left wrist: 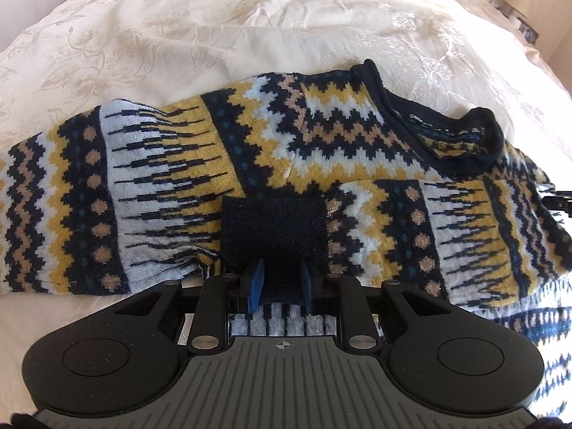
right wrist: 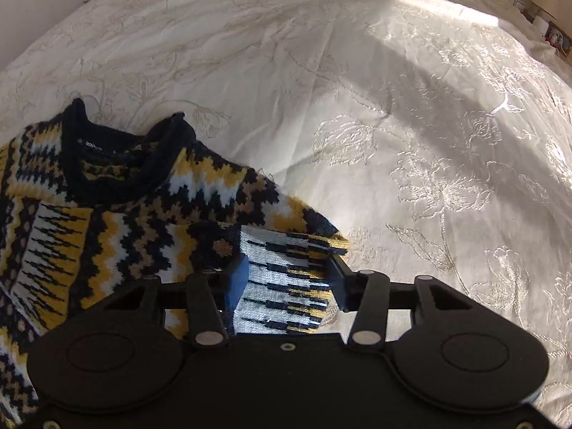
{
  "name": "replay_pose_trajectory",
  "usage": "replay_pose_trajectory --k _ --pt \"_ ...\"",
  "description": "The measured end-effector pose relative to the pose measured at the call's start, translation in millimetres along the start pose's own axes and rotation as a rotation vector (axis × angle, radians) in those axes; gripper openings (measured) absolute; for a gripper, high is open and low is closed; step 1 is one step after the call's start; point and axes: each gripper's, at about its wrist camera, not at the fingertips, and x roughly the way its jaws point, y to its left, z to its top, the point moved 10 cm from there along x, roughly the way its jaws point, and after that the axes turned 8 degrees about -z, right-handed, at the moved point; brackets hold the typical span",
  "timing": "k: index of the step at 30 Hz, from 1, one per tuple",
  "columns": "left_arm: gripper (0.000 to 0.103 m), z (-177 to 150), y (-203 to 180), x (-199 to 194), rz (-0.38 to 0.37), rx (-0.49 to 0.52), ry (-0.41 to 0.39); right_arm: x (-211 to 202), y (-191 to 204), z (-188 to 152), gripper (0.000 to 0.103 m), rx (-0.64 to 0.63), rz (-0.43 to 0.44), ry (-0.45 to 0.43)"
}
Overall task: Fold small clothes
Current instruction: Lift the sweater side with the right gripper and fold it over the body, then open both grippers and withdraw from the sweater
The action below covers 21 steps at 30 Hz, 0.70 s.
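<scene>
Sleeve fold on a patterned jumper [left wrist: 271, 143], lying mid-frame on the white bedspread [left wrist: 214, 28]. My left gripper [left wrist: 281, 284] pinches the dark cuff [left wrist: 273, 228]; my right gripper [right wrist: 286, 279] is closed on the folded sleeve edge [right wrist: 286, 268] (lower centre). To fold well, I should keep both grips level, lay the sleeve flat across the body, and release only once it is unwrinkled.

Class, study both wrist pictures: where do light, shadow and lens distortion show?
Right wrist view: sunlight glares on the bedspread, crossed by a broad diagonal shadow. Left wrist view: softer, even light on the sweater. Both views: fisheye bends the bed's edges; corners are dark.
</scene>
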Motion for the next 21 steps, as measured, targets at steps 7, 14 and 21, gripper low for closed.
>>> replay_pose_trajectory --k 7,14,21 --pt "0.022 -1 3 -3 -0.013 0.017 0.0 7 -32 0 0.058 0.117 -0.06 0.035" --pt "0.023 -7 6 -15 -0.028 0.0 -0.015 -39 -14 -9 0.084 0.157 -0.042 -0.04" --pt "0.024 -25 27 -46 0.009 -0.05 -0.044 -49 -11 -73 0.087 0.202 -0.075 0.066"
